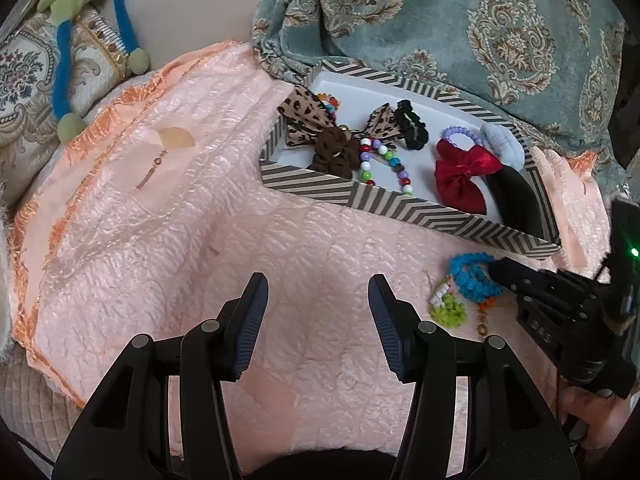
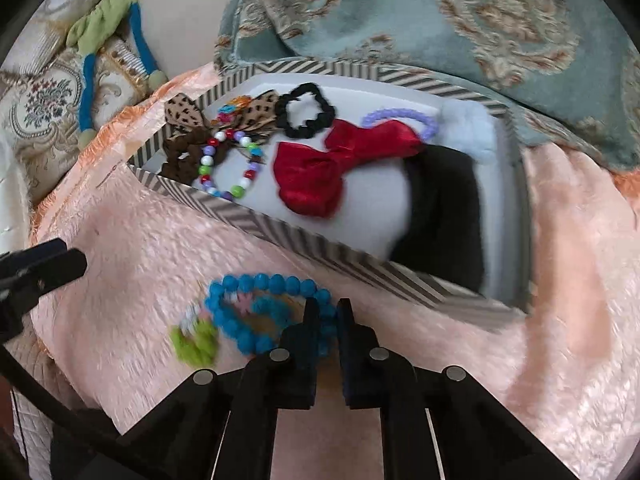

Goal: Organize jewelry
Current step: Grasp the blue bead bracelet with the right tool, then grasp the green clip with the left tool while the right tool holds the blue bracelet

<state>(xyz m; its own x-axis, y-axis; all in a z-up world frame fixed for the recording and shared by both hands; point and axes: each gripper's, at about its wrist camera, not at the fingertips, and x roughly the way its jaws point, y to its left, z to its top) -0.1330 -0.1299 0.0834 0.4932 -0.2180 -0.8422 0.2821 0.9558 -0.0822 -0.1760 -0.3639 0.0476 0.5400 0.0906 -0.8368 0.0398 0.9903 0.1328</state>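
Observation:
A striped box [image 1: 404, 203] [image 2: 320, 246] on the pink quilt holds bows, scrunchies and bead bracelets, among them a red bow [image 1: 464, 176] [image 2: 332, 172] and a multicolour bead bracelet [image 1: 380, 164] [image 2: 228, 164]. In front of the box lie a blue bead bracelet [image 1: 472, 276] [image 2: 248, 312] and a green scrunchie [image 1: 450, 310] [image 2: 196, 342]. My right gripper [image 2: 327, 316] [image 1: 496, 270] is shut on the blue bracelet's right side. My left gripper [image 1: 318, 316] is open and empty over bare quilt, left of the bracelet.
The pink quilt [image 1: 160, 220] covers the surface. A teal patterned blanket [image 1: 460, 20] lies behind the box. A cushion and a green and blue stuffed toy [image 1: 88, 20] sit at the far left. A small earring [image 1: 150, 172] lies on the quilt.

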